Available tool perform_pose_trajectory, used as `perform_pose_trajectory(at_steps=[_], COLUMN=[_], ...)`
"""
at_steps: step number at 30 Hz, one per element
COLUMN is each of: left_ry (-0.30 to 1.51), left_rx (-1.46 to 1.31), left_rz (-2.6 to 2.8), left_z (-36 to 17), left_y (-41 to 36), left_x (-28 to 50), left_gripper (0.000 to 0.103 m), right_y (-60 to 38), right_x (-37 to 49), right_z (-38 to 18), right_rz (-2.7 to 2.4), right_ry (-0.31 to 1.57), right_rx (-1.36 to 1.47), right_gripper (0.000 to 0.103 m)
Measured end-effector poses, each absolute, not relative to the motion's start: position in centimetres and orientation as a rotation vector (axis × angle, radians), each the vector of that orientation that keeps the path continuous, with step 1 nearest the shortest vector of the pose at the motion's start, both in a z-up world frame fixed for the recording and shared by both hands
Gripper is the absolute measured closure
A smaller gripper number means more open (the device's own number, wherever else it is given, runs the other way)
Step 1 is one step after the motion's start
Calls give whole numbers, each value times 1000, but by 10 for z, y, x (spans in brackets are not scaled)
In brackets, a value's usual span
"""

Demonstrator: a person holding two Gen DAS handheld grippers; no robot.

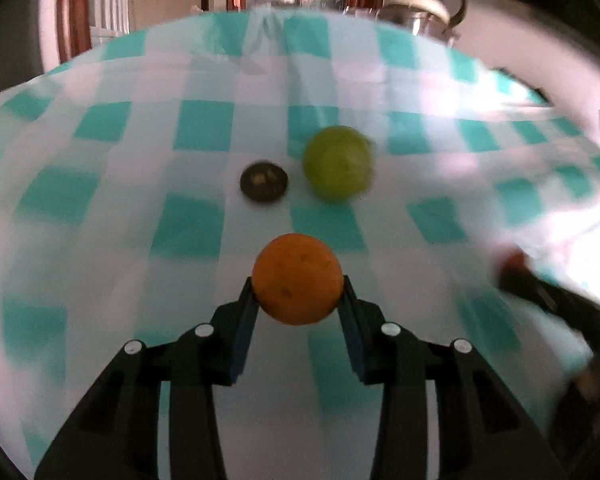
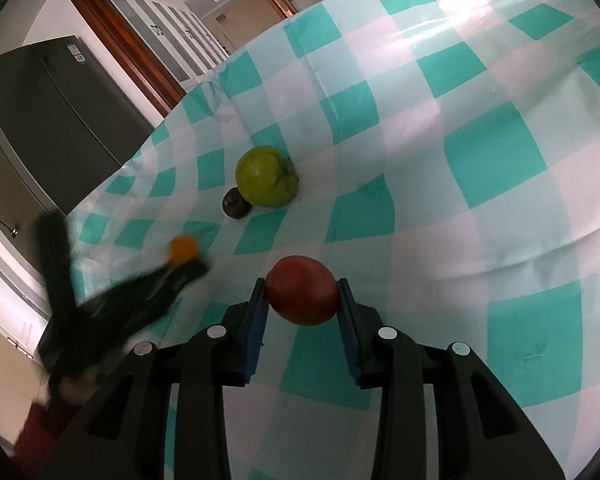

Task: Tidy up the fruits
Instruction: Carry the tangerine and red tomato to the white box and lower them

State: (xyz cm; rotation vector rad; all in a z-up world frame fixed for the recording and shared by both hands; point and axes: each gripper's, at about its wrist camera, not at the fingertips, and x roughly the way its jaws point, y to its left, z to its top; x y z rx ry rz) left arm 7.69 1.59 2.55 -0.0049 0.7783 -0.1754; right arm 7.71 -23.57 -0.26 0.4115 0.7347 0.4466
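My left gripper is shut on an orange and holds it above the checked tablecloth. Ahead of it lie a green fruit and a small dark round fruit, side by side. My right gripper is shut on a red fruit. In the right wrist view the green fruit and the dark fruit lie beyond it, and the left gripper with the orange shows blurred at the left. The right gripper shows blurred in the left wrist view.
A metal kettle stands at the table's far right edge. A dark fridge and wooden door frames stand beyond the table's far edge. The cloth has folds and creases.
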Motion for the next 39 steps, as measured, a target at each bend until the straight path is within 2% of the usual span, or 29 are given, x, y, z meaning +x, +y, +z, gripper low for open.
perform_pose_trajectory(at_steps=[7, 11, 32, 39], left_ry=[776, 745, 757, 749], left_rx=[-249, -339, -343, -220], left_rz=[-191, -193, -205, -107], left_z=[12, 11, 13, 25], left_y=[51, 59, 56, 54], left_x=[-10, -11, -9, -85], left_gripper=[63, 63, 62, 62], right_y=[-235, -236, -234, -225], right_x=[76, 77, 80, -1], right_z=[-3, -2, -5, 11], right_rz=[446, 442, 398, 393], right_ry=[736, 737, 774, 745], right_rx=[408, 409, 392, 352], right_gripper=[68, 68, 68, 68])
